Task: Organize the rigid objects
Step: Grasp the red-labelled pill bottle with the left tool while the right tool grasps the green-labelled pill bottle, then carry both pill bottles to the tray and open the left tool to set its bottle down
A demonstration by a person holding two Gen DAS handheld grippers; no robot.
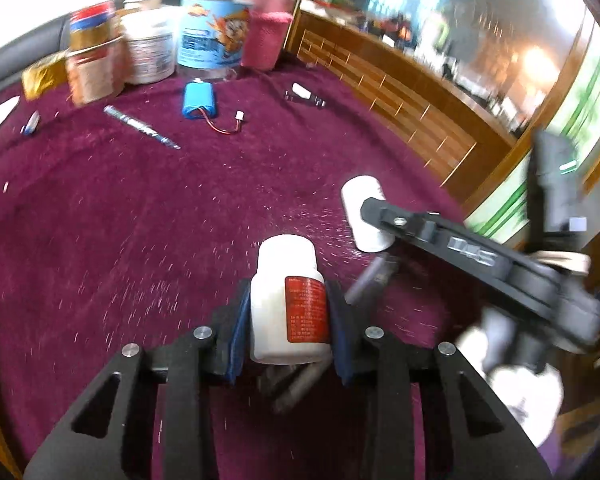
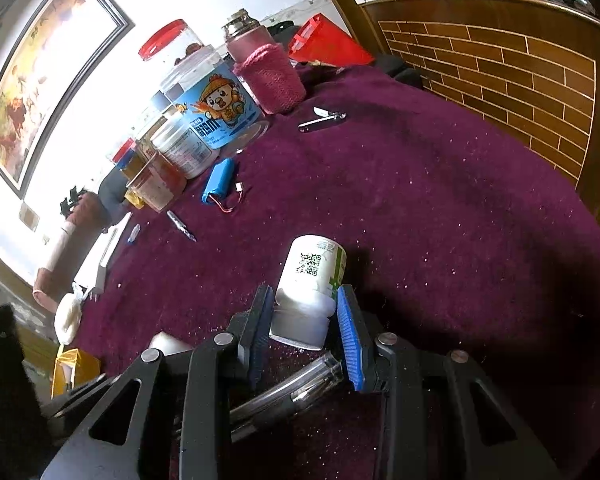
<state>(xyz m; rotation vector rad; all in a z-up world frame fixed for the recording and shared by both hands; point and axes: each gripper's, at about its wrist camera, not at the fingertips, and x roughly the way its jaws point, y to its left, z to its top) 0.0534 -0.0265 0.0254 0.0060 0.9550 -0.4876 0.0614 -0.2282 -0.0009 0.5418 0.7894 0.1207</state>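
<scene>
currently both tools are loaded. the left tool (image 1: 290,316) is pinched on a white bottle with a red label (image 1: 286,300), held upright at the near edge of the table (image 1: 140,208). the right tool (image 2: 306,328) is pinched on a white bottle with a green label (image 2: 310,280), lying tilted, cap toward the camera. grasping is judged done; next, each bottle must be carried to a chosen spot, perhaps the far-left jar group, and set down upright. the blue cartoon jar (image 2: 216,108) looks nearly empty; the contents of the red-lidded jar (image 2: 168,48) cannot be told.
</scene>
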